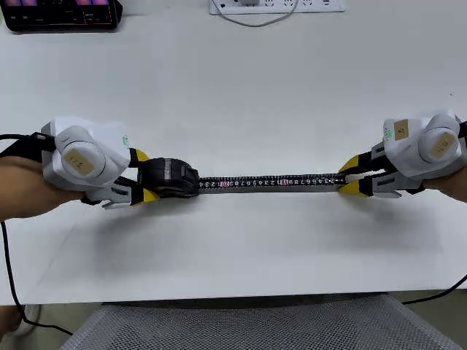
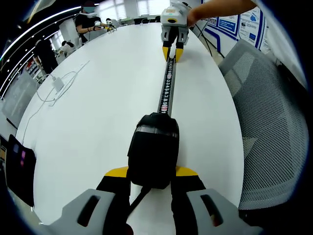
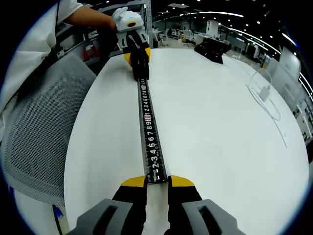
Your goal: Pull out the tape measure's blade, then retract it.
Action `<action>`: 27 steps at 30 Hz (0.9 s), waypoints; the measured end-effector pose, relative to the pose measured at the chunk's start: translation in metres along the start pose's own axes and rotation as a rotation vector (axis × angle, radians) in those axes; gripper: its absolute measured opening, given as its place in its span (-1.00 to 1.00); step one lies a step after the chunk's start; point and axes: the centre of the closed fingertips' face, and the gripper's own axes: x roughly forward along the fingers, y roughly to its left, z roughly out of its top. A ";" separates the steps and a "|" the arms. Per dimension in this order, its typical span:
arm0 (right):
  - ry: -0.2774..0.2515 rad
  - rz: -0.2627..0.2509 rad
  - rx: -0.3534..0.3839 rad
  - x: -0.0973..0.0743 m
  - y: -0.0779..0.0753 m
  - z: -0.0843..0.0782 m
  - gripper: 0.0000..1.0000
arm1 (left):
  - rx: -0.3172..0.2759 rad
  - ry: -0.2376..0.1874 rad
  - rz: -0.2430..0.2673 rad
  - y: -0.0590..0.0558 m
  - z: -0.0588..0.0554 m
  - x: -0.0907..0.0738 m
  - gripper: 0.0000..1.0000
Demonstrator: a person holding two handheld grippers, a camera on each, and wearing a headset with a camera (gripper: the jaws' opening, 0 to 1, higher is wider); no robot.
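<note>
- Jaws of left gripper (image 1: 144, 179) clamped around black tape measure (image 1: 169, 177), its case wedged between the yellow tips.
- Jaws of right gripper (image 1: 349, 179) pinched tight on free end of blade (image 1: 270, 181).
- Blade drawn out, stretched straight between both grippers, over white tabletop (image 1: 241, 95).
- Case well apart from right gripper.

Blade (image 3: 149, 132) end hidden in right tool (image 3: 157, 181)

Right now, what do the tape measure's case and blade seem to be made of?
The case: probably black plastic, perhaps rubber-coated; matte, with a soft highlight on its rounded top. The blade: looks like thin coated metal, dark with printed white numerals, running straight without sagging; unconfirmed.
</note>
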 end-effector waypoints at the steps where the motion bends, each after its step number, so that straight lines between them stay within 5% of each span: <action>1: 0.000 0.000 0.004 0.000 0.000 0.000 -0.71 | -0.001 0.002 0.000 0.000 0.000 0.000 -0.45; 27: -0.035 -0.027 0.073 -0.010 -0.001 0.005 -0.47 | -0.042 -0.008 -0.006 -0.004 0.004 -0.001 -0.13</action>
